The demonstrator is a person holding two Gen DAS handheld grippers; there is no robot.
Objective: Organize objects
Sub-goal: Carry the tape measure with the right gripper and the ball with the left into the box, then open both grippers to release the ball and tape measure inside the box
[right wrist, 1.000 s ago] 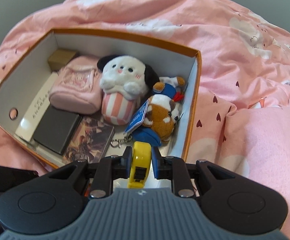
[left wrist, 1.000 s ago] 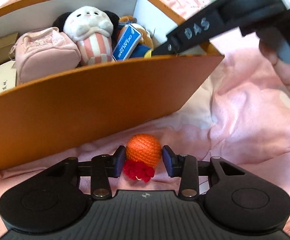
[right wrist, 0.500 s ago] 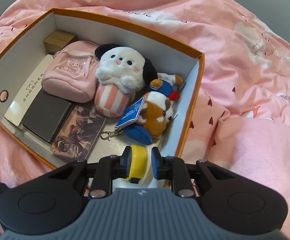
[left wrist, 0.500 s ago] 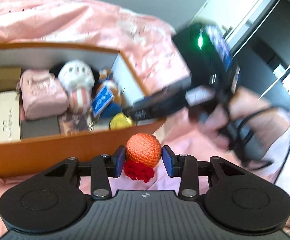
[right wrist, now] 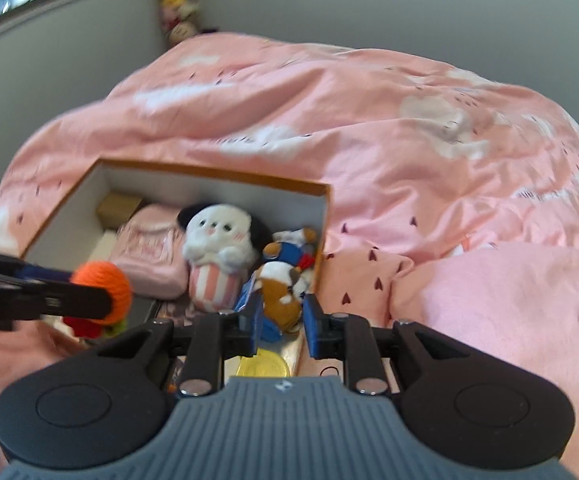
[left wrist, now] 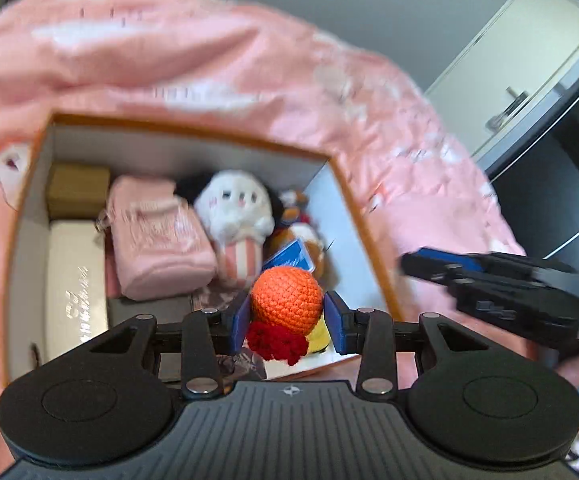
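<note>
The left gripper (left wrist: 285, 316) is clamped on an orange crocheted ball (left wrist: 287, 298), its blue pads pressed against either side, with a red crocheted frill (left wrist: 275, 342) hanging just under the ball. Directly ahead of and below these fingers lies the open orange box (left wrist: 373, 240), so the ball hangs over the box's near right part. Just behind the ball, a sliver of a yellow round thing (left wrist: 319, 334) shows on the box floor. Further ahead sit a brown-and-white plush with a blue tag (left wrist: 301, 246), a white plush in a striped cup (left wrist: 235, 216) and a pink pouch (left wrist: 157, 240); to the left a white case (left wrist: 75, 292) and, beyond it, a small brown carton (left wrist: 77, 190). The pink duvet (left wrist: 169, 60) surrounds the box.

The right gripper (right wrist: 279, 322) stands with its jaws parted and nothing between them. Just below its fingers the yellow round thing (right wrist: 263, 366) rests in the box's near corner, so that item looks delivered. To its left the other gripper reaches in with the ball (right wrist: 103, 288).

The step in hand, as I judge it, is placing the crocheted ball into the box. The next move calls for lowering it into the free floor by the yellow piece, clear of the plush and the near wall, then spreading the fingers. The right gripper should stay out of that path.
</note>
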